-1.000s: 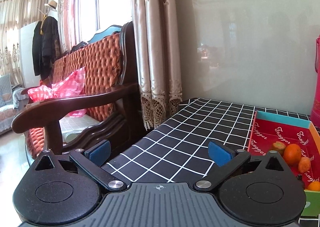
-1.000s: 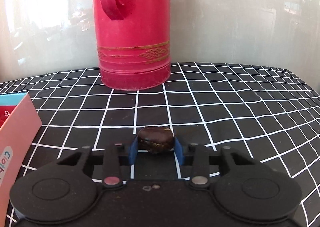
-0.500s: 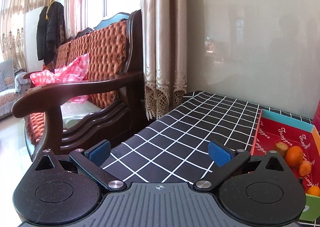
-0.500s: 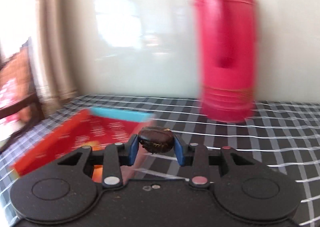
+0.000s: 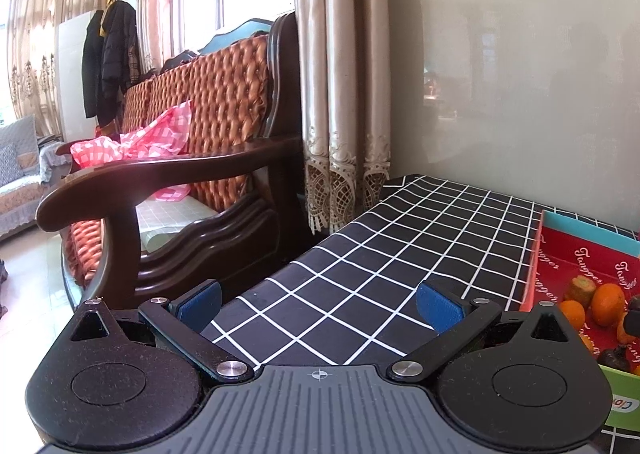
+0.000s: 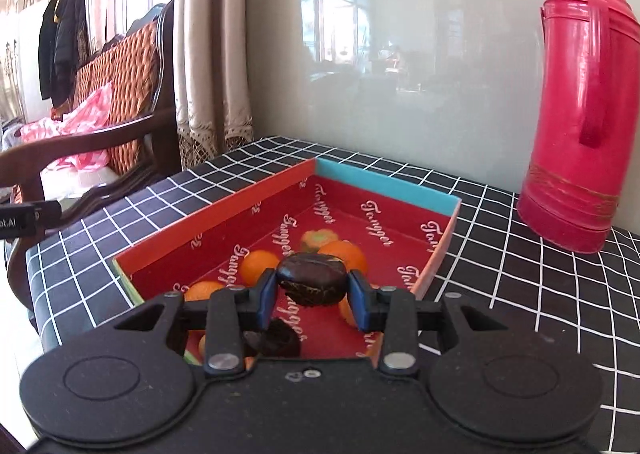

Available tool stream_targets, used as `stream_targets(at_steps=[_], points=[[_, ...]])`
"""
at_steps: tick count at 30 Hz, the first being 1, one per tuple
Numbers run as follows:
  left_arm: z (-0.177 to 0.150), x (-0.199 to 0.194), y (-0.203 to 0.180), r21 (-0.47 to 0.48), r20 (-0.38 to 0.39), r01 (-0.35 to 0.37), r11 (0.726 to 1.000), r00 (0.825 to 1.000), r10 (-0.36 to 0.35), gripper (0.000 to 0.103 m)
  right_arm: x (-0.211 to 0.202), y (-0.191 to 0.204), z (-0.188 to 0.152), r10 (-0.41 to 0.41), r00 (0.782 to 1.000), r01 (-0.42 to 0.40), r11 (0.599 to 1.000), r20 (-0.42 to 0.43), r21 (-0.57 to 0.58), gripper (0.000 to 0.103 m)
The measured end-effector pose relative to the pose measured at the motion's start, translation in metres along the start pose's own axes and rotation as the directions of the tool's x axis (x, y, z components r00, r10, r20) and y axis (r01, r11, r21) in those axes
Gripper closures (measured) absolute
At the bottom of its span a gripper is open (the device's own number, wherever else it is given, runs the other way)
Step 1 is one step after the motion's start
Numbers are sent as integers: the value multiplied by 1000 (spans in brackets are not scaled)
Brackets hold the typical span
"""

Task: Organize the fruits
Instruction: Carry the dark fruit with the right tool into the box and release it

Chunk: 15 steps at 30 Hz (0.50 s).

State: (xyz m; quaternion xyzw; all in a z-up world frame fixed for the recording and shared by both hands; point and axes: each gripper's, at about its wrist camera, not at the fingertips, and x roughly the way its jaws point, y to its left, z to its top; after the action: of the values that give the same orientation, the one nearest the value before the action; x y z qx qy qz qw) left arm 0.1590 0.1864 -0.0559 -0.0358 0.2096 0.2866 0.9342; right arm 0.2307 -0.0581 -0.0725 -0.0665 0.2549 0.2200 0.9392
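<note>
My right gripper (image 6: 312, 296) is shut on a dark brown fruit (image 6: 312, 278) and holds it above the near part of the red box (image 6: 224, 210). Several orange fruits (image 6: 260, 262) and another dark fruit (image 6: 280, 338) lie in the box. My left gripper (image 5: 318, 300) is open and empty, low over the black checked tablecloth (image 5: 380, 254), left of the box (image 5: 584, 254). In the left wrist view the oranges (image 5: 608, 298) show at the far right, with a dark fruit (image 5: 618, 358) near the box's front wall.
A tall red thermos (image 6: 580, 110) stands on the table right of the box, near the glossy wall. A wooden armchair (image 5: 172, 182) with a pink checked bag (image 5: 136, 142) stands left of the table edge, with curtains (image 5: 344, 74) behind it.
My right gripper has swung left with the dark fruit, from facing the thermos to over the red box. My left gripper has turned slightly left, so the box sits further right.
</note>
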Motion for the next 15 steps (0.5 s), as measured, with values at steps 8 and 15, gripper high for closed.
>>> stream_targets(at_steps=[8,15], points=[[-1,6,3,4,-33,11,1000,999,-11,0,-4,2,1,-54,998,54,998,17,19,37],[-1,4,-4,18,-51,58,998,997,-58,0,-22,2,2,-102,993,101,994,51,31,27]])
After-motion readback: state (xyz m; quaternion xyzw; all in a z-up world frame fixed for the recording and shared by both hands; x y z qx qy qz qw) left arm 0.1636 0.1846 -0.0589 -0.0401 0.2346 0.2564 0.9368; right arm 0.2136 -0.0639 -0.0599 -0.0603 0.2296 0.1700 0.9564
